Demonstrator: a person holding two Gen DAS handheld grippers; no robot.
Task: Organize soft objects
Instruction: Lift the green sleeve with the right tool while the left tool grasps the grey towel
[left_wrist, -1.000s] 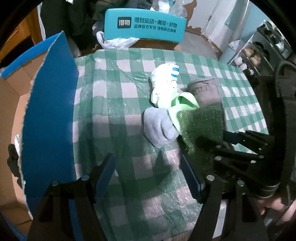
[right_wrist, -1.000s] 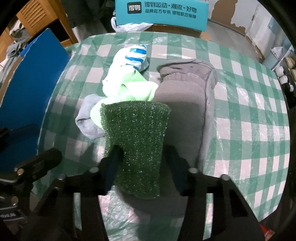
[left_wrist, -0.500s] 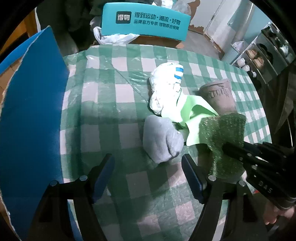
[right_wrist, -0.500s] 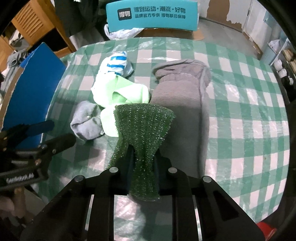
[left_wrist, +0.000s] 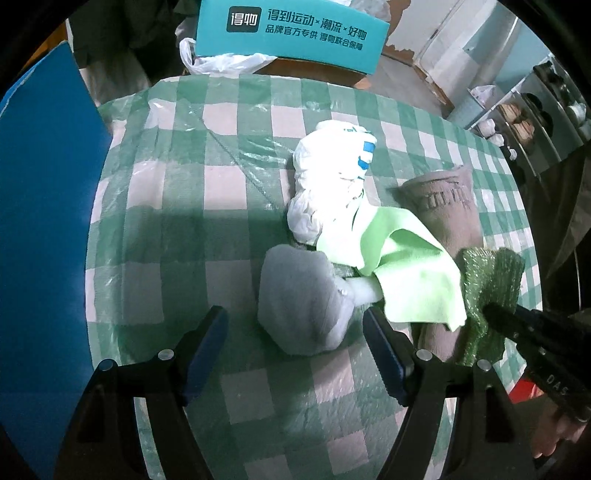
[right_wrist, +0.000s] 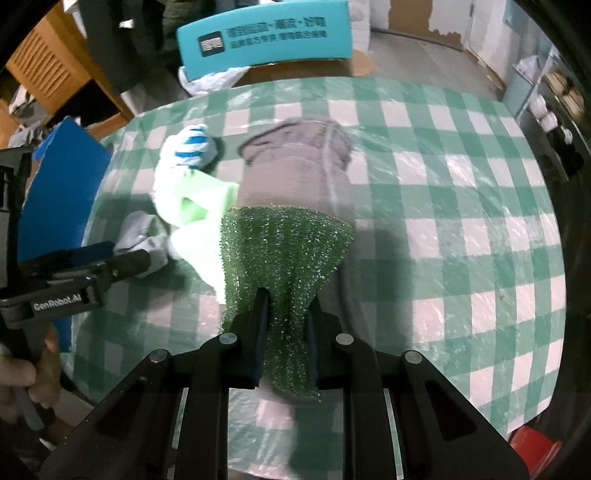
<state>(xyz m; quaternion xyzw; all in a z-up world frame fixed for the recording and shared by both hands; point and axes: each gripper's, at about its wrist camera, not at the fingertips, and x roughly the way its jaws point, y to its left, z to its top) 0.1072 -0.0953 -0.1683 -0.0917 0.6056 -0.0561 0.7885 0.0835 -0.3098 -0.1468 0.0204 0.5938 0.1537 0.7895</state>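
Since a second ago the right gripper has pinched shut on the coarse, glittery dark green scouring pad, which then lay flat and now bunches into a fan above the jaws, lifted over the long ribbed taupe knit sock. The left gripper has drawn closer to the soft rounded grey fleece bundle; its blue-padded jaws stand wide apart, the bundle just ahead of them and untouched. A smooth lime-green microfibre cloth drapes in folds between bundle and sock, overlapping both. Behind it sits a crumpled white bundle with blue stripes. All rest on the glossy green-and-white checked plastic tablecloth.
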